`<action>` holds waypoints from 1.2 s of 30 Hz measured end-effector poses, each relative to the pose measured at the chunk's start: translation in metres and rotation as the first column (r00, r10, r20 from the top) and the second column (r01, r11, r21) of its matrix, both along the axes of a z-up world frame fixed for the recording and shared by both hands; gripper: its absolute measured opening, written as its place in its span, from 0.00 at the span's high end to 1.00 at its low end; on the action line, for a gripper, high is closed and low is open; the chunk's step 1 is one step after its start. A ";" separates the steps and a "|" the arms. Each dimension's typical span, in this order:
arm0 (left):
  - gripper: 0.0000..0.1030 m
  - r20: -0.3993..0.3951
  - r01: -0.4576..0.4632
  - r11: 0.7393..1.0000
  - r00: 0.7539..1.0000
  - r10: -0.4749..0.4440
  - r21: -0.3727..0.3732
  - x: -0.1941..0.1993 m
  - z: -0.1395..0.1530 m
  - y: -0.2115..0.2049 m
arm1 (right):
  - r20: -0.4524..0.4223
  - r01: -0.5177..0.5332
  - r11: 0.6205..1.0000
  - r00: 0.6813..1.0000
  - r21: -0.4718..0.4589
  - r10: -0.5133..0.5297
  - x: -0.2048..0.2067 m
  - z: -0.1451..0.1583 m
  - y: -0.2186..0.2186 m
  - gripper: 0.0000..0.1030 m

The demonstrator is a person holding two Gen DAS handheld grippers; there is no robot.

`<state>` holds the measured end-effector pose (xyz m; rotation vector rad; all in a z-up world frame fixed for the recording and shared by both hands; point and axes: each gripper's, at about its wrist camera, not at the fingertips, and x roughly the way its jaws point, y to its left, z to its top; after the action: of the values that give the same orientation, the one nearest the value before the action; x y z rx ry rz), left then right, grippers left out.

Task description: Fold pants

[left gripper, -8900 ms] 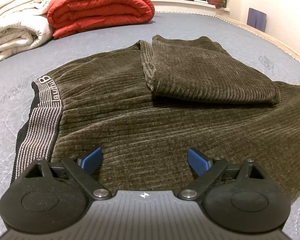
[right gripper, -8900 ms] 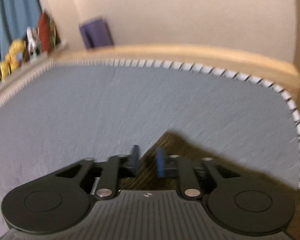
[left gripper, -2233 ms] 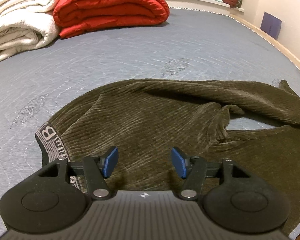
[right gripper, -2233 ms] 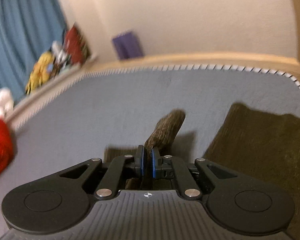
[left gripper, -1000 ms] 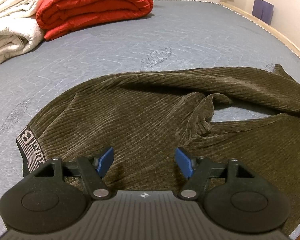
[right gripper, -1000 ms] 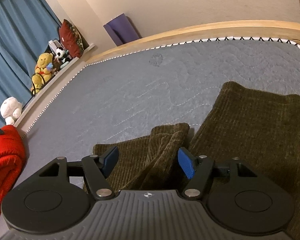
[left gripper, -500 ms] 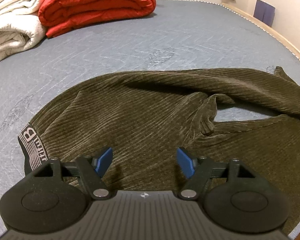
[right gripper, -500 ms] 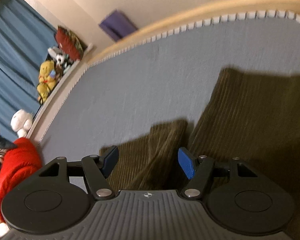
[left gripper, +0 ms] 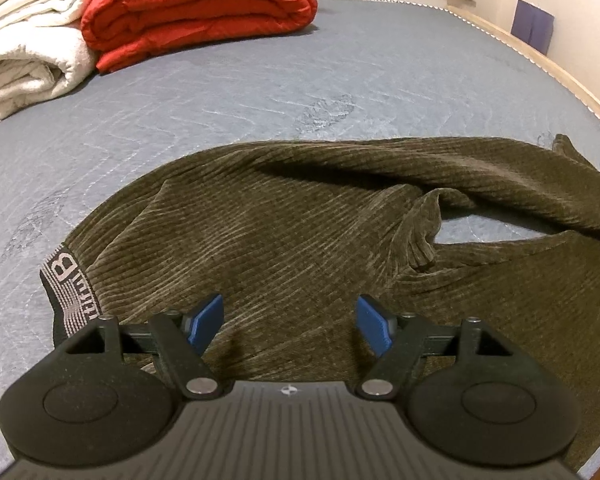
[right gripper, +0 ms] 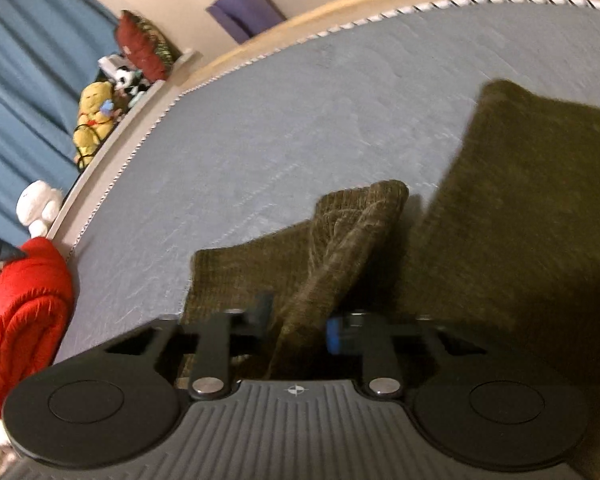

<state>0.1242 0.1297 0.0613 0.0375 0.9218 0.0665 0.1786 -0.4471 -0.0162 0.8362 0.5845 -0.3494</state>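
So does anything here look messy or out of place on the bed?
Yes, the pants are not lying flat. In the left wrist view the two legs splay apart with a bare patch of mattress showing between them, and a rumpled ridge stands up at the crotch. In the right wrist view the far leg's cuff is bunched and twisted.

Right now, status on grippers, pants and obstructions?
Left gripper open, low over pants. Right gripper partly closed around bunched leg cuff; grip unclear. Pants spread unfolded, legs apart. Red blanket well clear.
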 end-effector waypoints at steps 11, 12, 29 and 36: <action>0.24 -0.006 -0.015 1.000 1.000 0.015 -0.018 0.002 0.002 0.006 | 0.208 0.048 0.961 0.978 -0.274 0.010 -0.007 0.057 0.019 0.85; 0.24 -0.005 -0.014 1.000 1.000 0.014 -0.023 0.002 0.003 0.006 | 0.093 0.048 0.955 0.995 -0.292 -0.022 -0.001 0.048 0.018 0.81; 0.23 -0.001 -0.001 0.996 1.000 0.001 -0.085 -0.001 0.014 0.000 | -0.029 -0.184 0.917 0.982 -0.354 0.186 0.074 0.083 0.056 0.49; 0.23 -0.005 -0.009 0.993 1.000 0.009 -0.114 -0.009 0.020 0.010 | -0.278 -0.327 0.893 0.929 -0.308 0.244 0.163 0.025 0.063 0.48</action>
<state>0.1156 0.1394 0.0810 -0.0724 0.9292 0.0220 0.3417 -0.3844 0.0087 0.3563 0.8269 -0.2698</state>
